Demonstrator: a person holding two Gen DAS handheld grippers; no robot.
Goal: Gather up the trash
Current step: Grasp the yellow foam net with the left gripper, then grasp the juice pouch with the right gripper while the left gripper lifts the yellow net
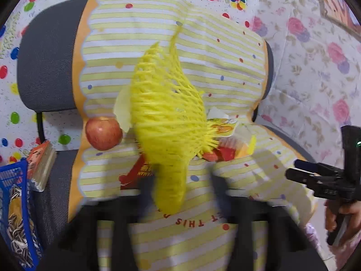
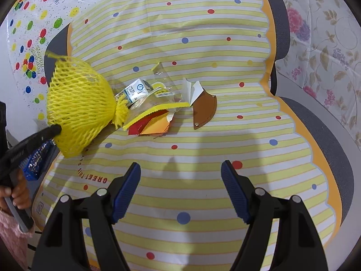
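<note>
A yellow foam fruit net [image 1: 167,122] hangs from my left gripper [image 1: 180,187], which is blurred and shut on the net's lower end; the right wrist view shows the net [image 2: 79,110] lifted above the striped cloth. A pile of trash lies on the cloth: a small white carton [image 2: 136,90], clear plastic wrap [image 2: 162,76], a red and orange wrapper [image 2: 151,124], torn white paper [image 2: 195,90] and a brown leather piece [image 2: 204,110]. My right gripper [image 2: 180,189] is open and empty, low over the cloth, short of the pile.
A red apple [image 1: 103,133] rests on the yellow striped cloth [image 2: 203,45] that covers a grey chair [image 1: 45,67]. A blue basket [image 1: 15,214] with a sunflower seed packet and a book [image 1: 41,162] sit at the left.
</note>
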